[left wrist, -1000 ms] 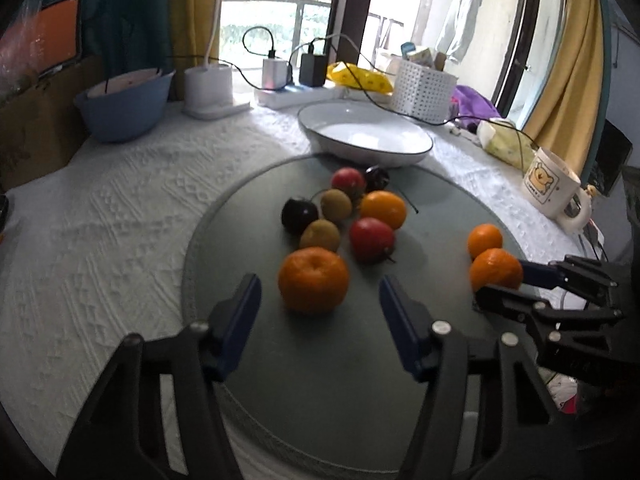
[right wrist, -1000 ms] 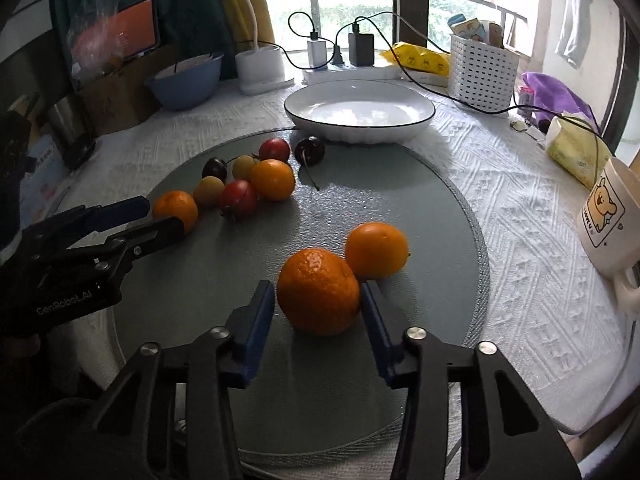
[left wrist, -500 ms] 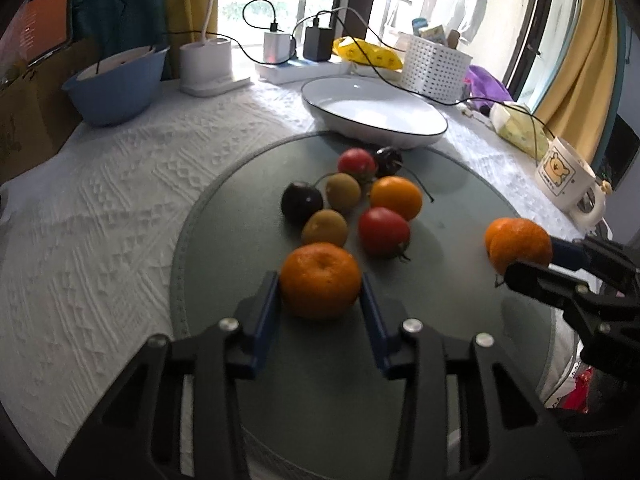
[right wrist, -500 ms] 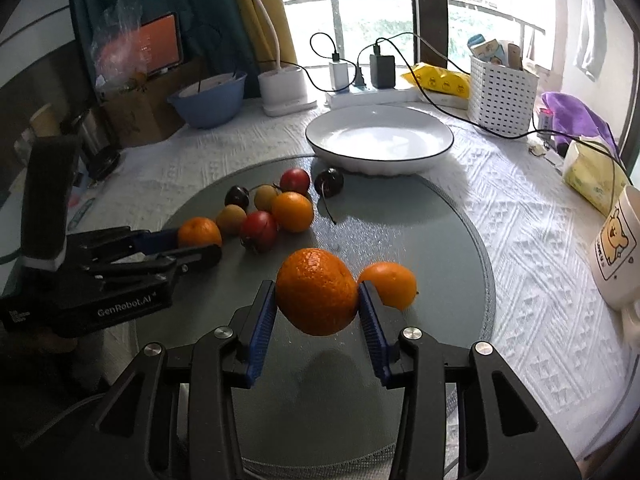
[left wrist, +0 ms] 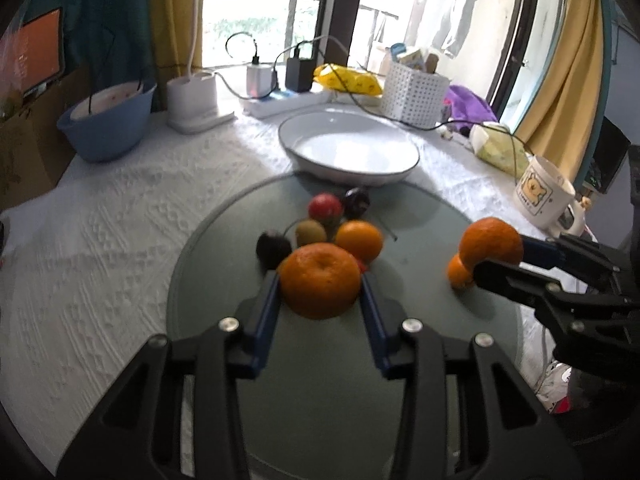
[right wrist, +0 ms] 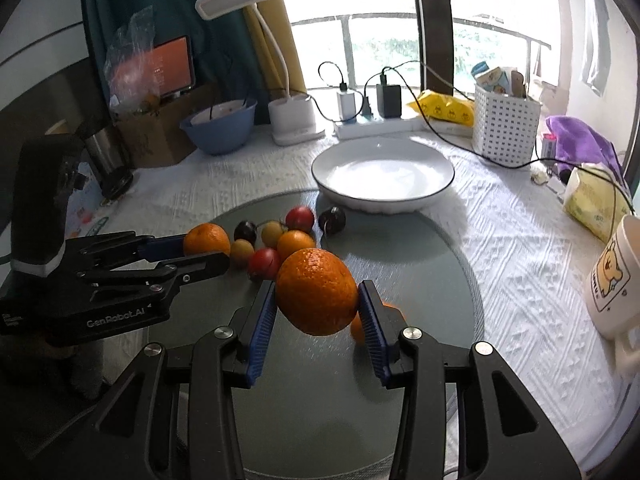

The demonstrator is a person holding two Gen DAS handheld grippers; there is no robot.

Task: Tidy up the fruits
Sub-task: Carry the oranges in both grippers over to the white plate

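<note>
Two big oranges are being carried at once, one per gripper. Left gripper (left wrist: 320, 292) is clamping the left orange (left wrist: 319, 280) w/ both blue pads on its sides; right gripper (right wrist: 318, 300) is clamping the right orange (right wrist: 316, 291) the same way, fruit hanging clear above the mat (right wrist: 420, 240). Side grip across the widest part is probably keeping round fruit from rolling out.

Remaining fruit is sitting loose on the mat: a small orange (right wrist: 295, 243), red ones, dark cherries w/ stems, yellowish ones, bunched together near the mat's far edge. Another small orange (left wrist: 458, 272) is lying apart, just under the right gripper.

White bowl (right wrist: 383, 176) is sitting just beyond the mat on the counter (right wrist: 520, 248), nothing in it yet; likely the drop spot, judging by the task. Blue bowl (right wrist: 219, 128) further back is holding smth pale, can't tell what. White basket (right wrist: 506, 128) is holding small packets. Mug (right wrist: 612, 280) contents not visible.
</note>
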